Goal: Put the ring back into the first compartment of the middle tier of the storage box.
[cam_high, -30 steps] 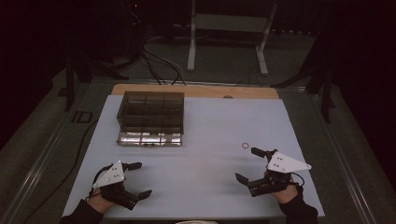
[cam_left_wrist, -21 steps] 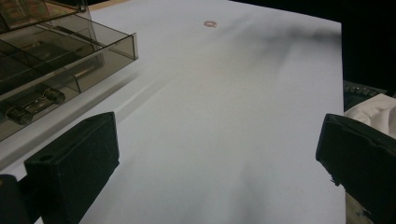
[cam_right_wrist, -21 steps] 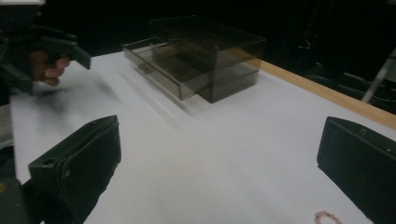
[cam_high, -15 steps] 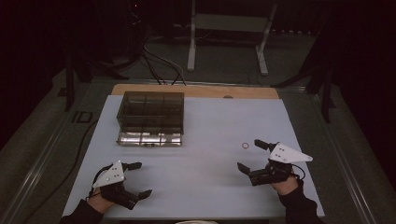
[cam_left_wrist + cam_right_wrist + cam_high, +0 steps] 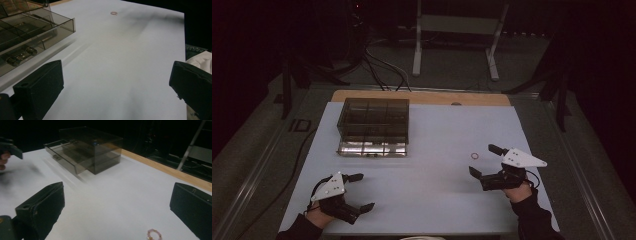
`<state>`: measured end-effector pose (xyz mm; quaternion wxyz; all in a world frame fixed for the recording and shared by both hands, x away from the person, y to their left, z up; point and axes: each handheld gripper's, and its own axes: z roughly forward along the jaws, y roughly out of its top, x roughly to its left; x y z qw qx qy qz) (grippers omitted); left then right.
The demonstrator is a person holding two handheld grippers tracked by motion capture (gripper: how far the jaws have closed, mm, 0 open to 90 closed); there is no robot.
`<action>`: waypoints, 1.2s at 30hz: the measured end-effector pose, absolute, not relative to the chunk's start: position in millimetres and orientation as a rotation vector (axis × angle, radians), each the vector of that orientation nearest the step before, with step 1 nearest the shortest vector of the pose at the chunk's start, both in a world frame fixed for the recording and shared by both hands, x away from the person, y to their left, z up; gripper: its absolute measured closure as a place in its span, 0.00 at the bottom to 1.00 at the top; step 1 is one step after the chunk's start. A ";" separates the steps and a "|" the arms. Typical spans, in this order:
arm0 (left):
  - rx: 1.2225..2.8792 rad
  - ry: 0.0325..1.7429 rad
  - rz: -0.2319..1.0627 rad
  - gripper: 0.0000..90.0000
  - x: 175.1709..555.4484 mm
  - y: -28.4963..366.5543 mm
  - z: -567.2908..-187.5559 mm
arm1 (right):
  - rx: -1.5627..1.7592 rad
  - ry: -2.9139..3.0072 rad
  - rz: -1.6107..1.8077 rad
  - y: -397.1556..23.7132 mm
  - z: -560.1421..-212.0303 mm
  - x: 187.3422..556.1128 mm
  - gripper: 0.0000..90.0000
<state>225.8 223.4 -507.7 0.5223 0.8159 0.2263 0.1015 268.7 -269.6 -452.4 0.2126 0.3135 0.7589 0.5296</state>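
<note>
Right gripper [image 5: 484, 161]: jaws spread, nearing ring [image 5: 474, 156].
Left gripper [image 5: 358, 191]: jaws spread, idling.
Risk: flat ring is likely slipping from 2 pads.

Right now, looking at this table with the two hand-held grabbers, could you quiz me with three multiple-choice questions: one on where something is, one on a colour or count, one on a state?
1. Where does the small ring lie?
A. Inside the box
B. On the white table top, just ahead of the right gripper
C. Between the left gripper's jaws

2. What colour is the box?
A. Smoky see-through brown
B. Solid red
C. Bright white

3. How does the bottom drawer of the box stand?
A. Taken out and set aside
B. Pushed fully in
C. Pulled partly out

Answers:
1. B: the high view shows the ring on the bare table, apart from the box, close to the right gripper's open jaws.
2. A: its dividers show through the tinted walls.
3. C: its front juts past the box toward the person in the high view and in both gripper views.
</note>
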 end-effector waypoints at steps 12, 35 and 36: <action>1.952 0.544 0.244 0.01 226.0 223.5 -507.6 | 0.943 2.083 1.418 -276.7 -457.5 285.3 0.00; 1.951 0.546 0.245 0.01 226.1 223.9 -507.8 | 1.070 2.100 1.312 -280.8 -475.7 317.0 0.00; 1.951 0.547 0.244 0.01 226.2 224.0 -507.9 | 1.075 2.101 1.309 -281.6 -476.9 318.6 0.00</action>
